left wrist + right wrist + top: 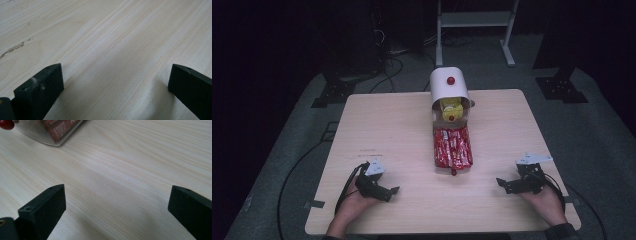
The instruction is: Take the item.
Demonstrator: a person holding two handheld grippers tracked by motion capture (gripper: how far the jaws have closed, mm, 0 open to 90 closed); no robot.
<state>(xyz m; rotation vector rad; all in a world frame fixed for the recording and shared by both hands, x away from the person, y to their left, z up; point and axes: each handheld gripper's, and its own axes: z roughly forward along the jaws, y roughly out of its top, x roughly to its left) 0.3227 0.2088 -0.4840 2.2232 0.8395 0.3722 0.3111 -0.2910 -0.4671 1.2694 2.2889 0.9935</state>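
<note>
A white domed container (448, 87) with a red knob (451, 80) stands at the back centre of the wooden table (387, 125). Its front is open and something yellow (451, 106) sits inside. A clear tray of red packets (453, 147) lies pulled out in front of it; its corner (57, 132) shows in the right gripper view. My left gripper (391, 192) (115, 72) rests open on bare wood at the front left. At the front right, my right gripper (503, 185) (117, 192) is also open and empty, its jaws pointing toward the tray.
A white metal frame (474, 20) stands on the grey floor behind the table. Black stand bases (334, 90) (559, 87) sit off the two back corners, and cables (292, 175) trail along the floor at the left.
</note>
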